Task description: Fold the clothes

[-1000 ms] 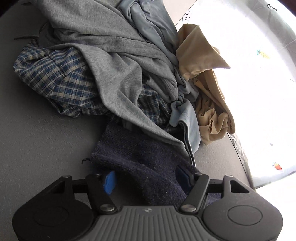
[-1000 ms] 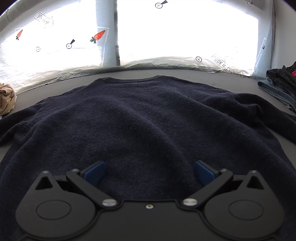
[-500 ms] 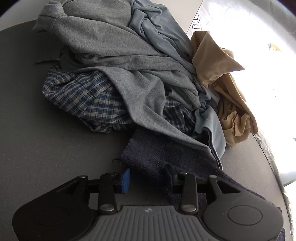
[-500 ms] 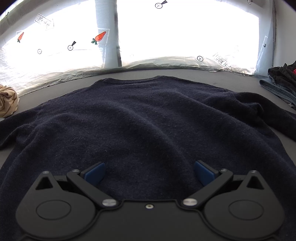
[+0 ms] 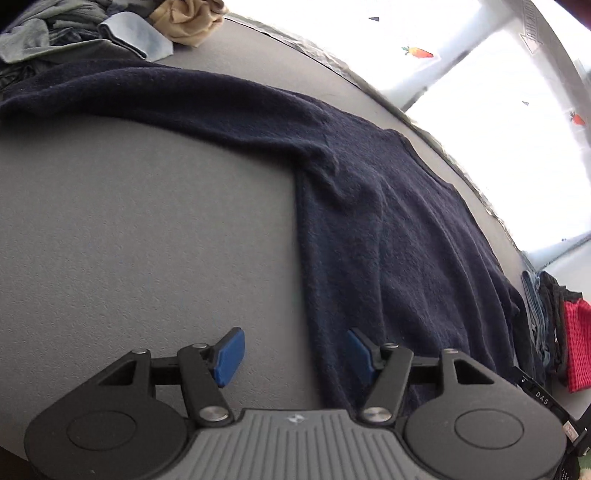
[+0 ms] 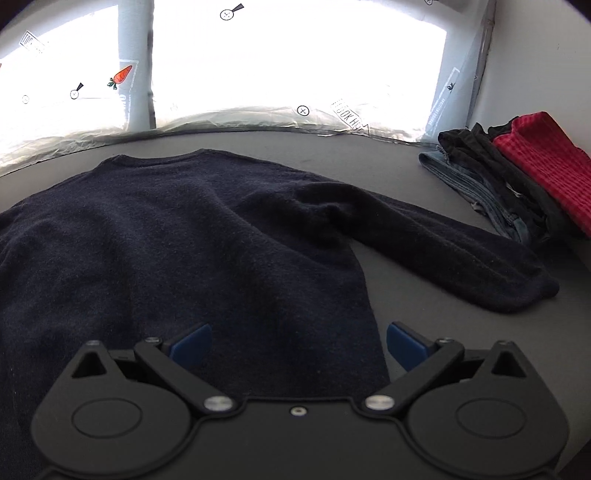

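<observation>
- Navy sweater (image 6: 207, 236): lies flat on the grey table (image 5: 129, 229), neckline toward the bright window (image 6: 295, 55), body spread toward me.
- Right sleeve (image 6: 436, 243): stretched out to the side on the table, cuff lying near the folded stack.
- Left sleeve (image 5: 155, 92): runs away along the table toward the heap of unfolded clothes (image 5: 92, 26), its far end right at the edge of that heap; whether it goes under, I cannot tell.
- My left gripper (image 5: 293, 350): jaws apart, having just been opening. The left blue pad is over bare table, the right pad over the sweater's side edge. That edge shows in the gap between them, but neither pad presses on it. Nothing pinched.
- My right gripper (image 6: 297, 343): jaws spread wide, above the sweater's lower right part. The left pad is over the knit, the right pad over bare table just past the side edge. No cloth is gripped.
- Folded stack (image 6: 517, 173): at the table's right side, beside the wall; a red piece on top, black below, blue denim lowest.
- Unfolded heap: at the far left of the table in the left wrist view; grey, light blue and tan pieces are visible.
- Window: covered with film carrying carrot stickers (image 6: 122, 75).
</observation>
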The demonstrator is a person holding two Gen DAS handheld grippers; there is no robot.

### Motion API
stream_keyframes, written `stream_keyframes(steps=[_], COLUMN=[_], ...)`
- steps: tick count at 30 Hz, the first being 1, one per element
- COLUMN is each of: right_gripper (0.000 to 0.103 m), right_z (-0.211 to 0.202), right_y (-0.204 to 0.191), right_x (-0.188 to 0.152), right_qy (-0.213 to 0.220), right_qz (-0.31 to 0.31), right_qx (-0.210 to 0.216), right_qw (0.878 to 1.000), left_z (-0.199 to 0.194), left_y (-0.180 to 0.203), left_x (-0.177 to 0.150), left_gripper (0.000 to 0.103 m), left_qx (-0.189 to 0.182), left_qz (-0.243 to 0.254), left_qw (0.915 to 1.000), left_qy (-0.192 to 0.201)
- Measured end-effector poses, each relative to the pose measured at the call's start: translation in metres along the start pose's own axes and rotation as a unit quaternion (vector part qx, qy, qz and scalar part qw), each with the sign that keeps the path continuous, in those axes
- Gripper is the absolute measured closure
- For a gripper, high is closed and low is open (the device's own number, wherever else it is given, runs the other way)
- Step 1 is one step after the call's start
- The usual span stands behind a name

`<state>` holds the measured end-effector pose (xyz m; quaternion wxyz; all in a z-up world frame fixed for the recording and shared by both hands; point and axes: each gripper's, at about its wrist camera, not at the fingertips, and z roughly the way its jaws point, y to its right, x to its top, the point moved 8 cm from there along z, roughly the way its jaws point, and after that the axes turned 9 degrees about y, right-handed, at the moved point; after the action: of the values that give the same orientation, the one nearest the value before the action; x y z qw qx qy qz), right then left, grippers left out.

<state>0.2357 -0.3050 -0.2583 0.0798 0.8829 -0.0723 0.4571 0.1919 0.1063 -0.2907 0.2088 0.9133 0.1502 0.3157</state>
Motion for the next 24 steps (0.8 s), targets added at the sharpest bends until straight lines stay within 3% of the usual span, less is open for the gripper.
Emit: stream_keyframes(steps=[3, 5, 6, 7, 9, 10, 11, 14, 18, 19, 20, 22, 24], right_gripper=[0.021, 0.04, 0.046, 0.049, 0.059, 0.08, 0.093, 0.094, 0.092, 0.085, 0.065, 0.047, 0.039], right_z=[0.004, 0.008, 0.008, 0.008, 0.005, 0.005, 0.003, -0.002, -0.001, 0.0, 0.0, -0.002, -0.005], right_y=[0.028, 0.034, 0.036, 0.036, 0.036, 0.037, 0.039, 0.047, 0.059, 0.059, 0.058, 0.056, 0.053], right_x=[-0.015, -0.027, -0.033, -0.037, -0.039, -0.038, -0.036, -0.033, -0.036, -0.036, -0.034, -0.026, -0.016], right_qy=[-0.043, -0.074, -0.086, -0.089, -0.083, -0.083, -0.085, -0.09, -0.11, -0.116, -0.117, -0.1, -0.077], right_qz=[0.038, 0.057, 0.065, 0.065, 0.037, 0.03, 0.031, 0.031, 0.029, 0.024, 0.01, -0.016, -0.031], right_qx=[0.016, 0.033, 0.043, 0.054, 0.072, 0.085, 0.095, 0.103, 0.095, 0.09, 0.076, 0.052, 0.033], right_qw=[0.998, 0.995, 0.993, 0.993, 0.993, 0.992, 0.991, 0.99, 0.989, 0.989, 0.99, 0.994, 0.996], left_z=[0.007, 0.008, 0.008, 0.009, 0.008, 0.007, 0.005, 0.0, -0.002, -0.003, -0.005, -0.009, -0.017], left_y=[0.031, 0.039, 0.04, 0.039, 0.035, 0.033, 0.033, 0.038, 0.04, 0.037, 0.034, 0.025, 0.013], left_x=[-0.033, -0.045, -0.049, -0.053, -0.055, -0.056, -0.057, -0.064, -0.067, -0.065, -0.061, -0.053, -0.038], left_gripper=[0.041, 0.043, 0.055, 0.075, 0.088, 0.093, 0.093, 0.094, 0.091, 0.084, 0.081, 0.07, 0.067], left_qx=[-0.003, 0.001, 0.012, 0.031, 0.046, 0.05, 0.057, 0.074, 0.065, 0.062, 0.059, 0.058, 0.076], left_qz=[0.04, 0.035, 0.03, 0.026, 0.0, -0.014, -0.021, -0.01, -0.006, -0.009, -0.012, -0.013, -0.006], left_qw=[0.9991, 0.9992, 0.9993, 0.9991, 0.9989, 0.9986, 0.9981, 0.997, 0.9972, 0.9974, 0.9976, 0.9978, 0.997], left_qy=[-0.015, -0.018, -0.016, -0.015, -0.011, -0.009, -0.009, -0.022, -0.037, -0.036, -0.035, -0.028, -0.008])
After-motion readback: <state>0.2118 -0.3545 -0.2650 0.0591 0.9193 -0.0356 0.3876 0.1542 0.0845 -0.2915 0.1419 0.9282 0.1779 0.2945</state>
